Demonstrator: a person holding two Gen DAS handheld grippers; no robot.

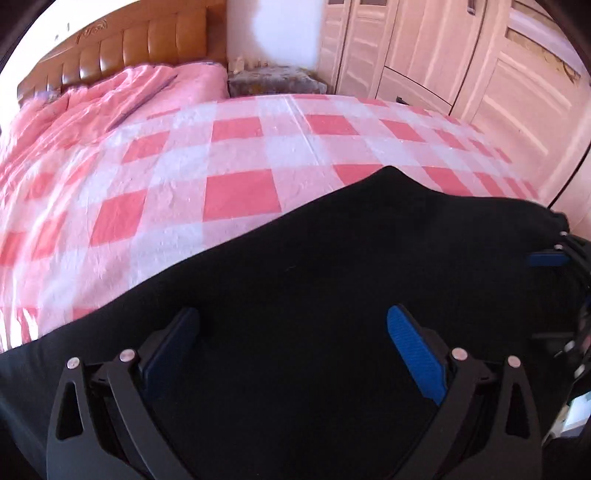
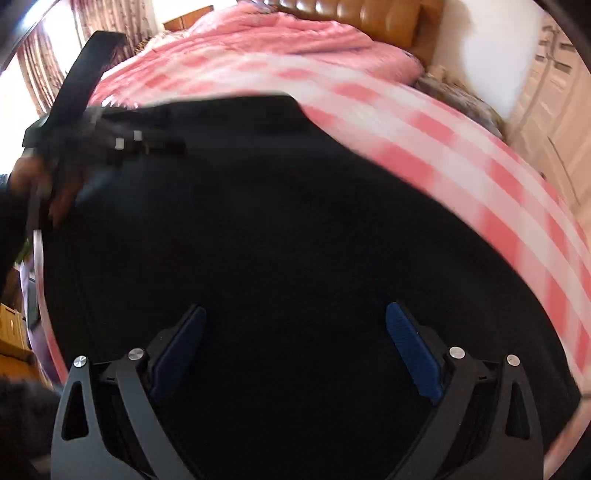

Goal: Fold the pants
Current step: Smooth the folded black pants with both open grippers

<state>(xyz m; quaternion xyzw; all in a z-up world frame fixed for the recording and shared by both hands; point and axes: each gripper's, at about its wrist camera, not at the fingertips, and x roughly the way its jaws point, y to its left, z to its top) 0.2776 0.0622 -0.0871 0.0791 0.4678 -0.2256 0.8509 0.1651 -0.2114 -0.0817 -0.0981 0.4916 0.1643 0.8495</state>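
Observation:
Black pants (image 1: 314,258) lie flat on the pink-and-white checked bedsheet (image 1: 240,166) and fill the lower half of both views (image 2: 277,221). My left gripper (image 1: 293,317) hovers just above the pants, its blue-padded fingers (image 1: 413,347) wide apart and empty. My right gripper (image 2: 295,315) is also open and empty over the pants. The right gripper shows at the right edge of the left wrist view (image 1: 565,254), near a corner of the pants. The left gripper, with the hand holding it, shows at the far left of the right wrist view (image 2: 92,140).
A crumpled pink duvet (image 1: 92,103) lies by the brown padded headboard (image 1: 140,51). A nightstand (image 1: 273,79) stands beside the bed. Pale wardrobe doors (image 1: 461,62) run along the right. The sheet (image 2: 480,177) stretches beyond the pants. Curtains (image 2: 110,18) hang at the far left.

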